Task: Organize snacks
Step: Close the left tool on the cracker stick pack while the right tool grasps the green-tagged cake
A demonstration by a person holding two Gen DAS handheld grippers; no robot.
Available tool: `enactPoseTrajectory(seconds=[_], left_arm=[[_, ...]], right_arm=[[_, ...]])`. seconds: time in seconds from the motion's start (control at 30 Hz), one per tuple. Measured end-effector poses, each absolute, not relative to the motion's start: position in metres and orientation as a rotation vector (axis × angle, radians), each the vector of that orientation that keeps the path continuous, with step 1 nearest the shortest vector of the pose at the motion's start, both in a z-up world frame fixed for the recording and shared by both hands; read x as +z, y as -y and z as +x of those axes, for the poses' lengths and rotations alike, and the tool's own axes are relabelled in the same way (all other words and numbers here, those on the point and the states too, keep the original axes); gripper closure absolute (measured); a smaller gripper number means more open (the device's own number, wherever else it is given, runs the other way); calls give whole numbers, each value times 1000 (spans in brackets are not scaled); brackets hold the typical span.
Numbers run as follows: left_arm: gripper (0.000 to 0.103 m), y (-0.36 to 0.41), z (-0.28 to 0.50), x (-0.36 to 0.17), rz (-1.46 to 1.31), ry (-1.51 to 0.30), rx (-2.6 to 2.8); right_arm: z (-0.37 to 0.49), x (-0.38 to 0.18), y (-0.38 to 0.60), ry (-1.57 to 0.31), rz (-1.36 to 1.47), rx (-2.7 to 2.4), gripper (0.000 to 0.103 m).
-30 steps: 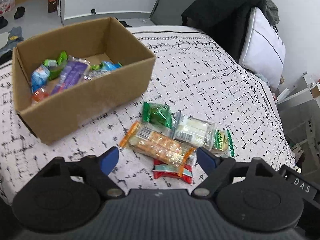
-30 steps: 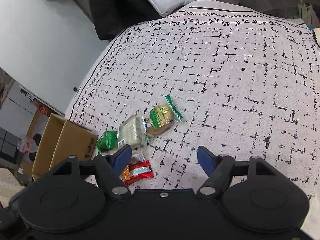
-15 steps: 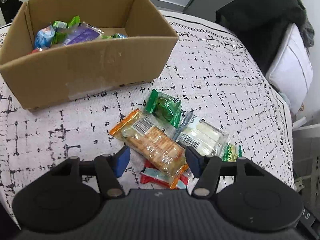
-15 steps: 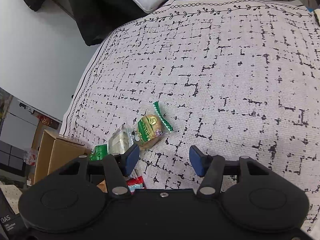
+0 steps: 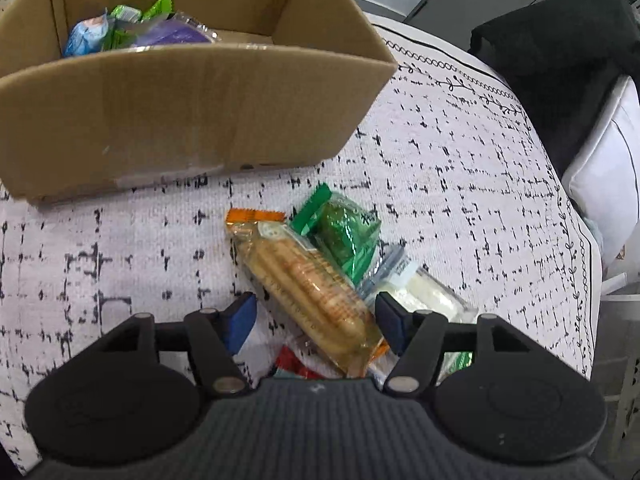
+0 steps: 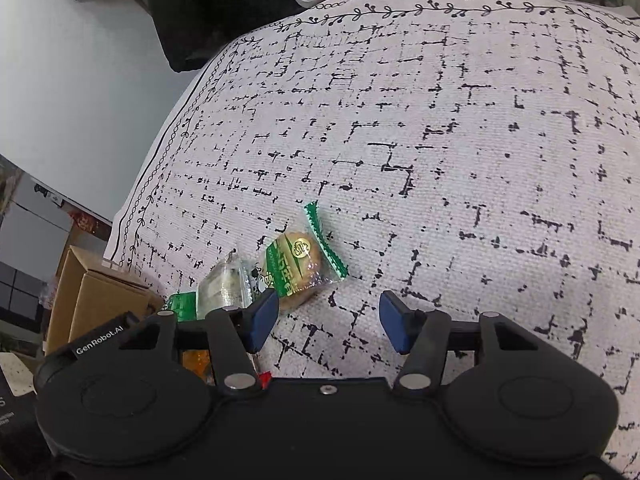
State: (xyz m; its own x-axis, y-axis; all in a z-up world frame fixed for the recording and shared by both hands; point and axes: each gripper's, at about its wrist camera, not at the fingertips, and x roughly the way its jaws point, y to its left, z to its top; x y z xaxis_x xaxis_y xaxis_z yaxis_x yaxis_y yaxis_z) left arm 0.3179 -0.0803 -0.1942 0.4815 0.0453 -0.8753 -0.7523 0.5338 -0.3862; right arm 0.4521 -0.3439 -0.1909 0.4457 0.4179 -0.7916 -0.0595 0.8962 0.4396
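Observation:
A cardboard box (image 5: 192, 116) with several snacks inside sits on the patterned bedspread. In front of it lies a pile: an orange cracker pack (image 5: 308, 292), a green packet (image 5: 344, 236), a clear white pack (image 5: 424, 300) and a red wrapper (image 5: 296, 364). My left gripper (image 5: 316, 318) is open, its fingers on either side of the cracker pack's near end. My right gripper (image 6: 326, 320) is open over bare bedspread, just right of a green-wrapped round pastry (image 6: 296, 264). The clear pack (image 6: 224, 288) and box (image 6: 92, 292) show at its left.
A white pillow (image 5: 612, 176) and dark clothing (image 5: 560, 60) lie at the head of the bed. The bed edge (image 5: 592, 280) drops off right of the pile. Furniture and floor lie beyond the bed's left edge (image 6: 168, 148).
My left gripper has moved forward and down onto the pile and narrowed around the cracker pack. My right gripper has closed in toward the round pastry and narrowed somewhat.

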Motion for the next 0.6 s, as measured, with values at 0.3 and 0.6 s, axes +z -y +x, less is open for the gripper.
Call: enactPoseTrajectory(seconds=[0.3,0.6], left_arm=[[59,76,321,-195,-867,-941,566],[62,77,308,-183,-813,-939,489]], right_arm=[[457,-195,336,-1057,355,306,47],[475,-202,330,-1020,361,295,51]])
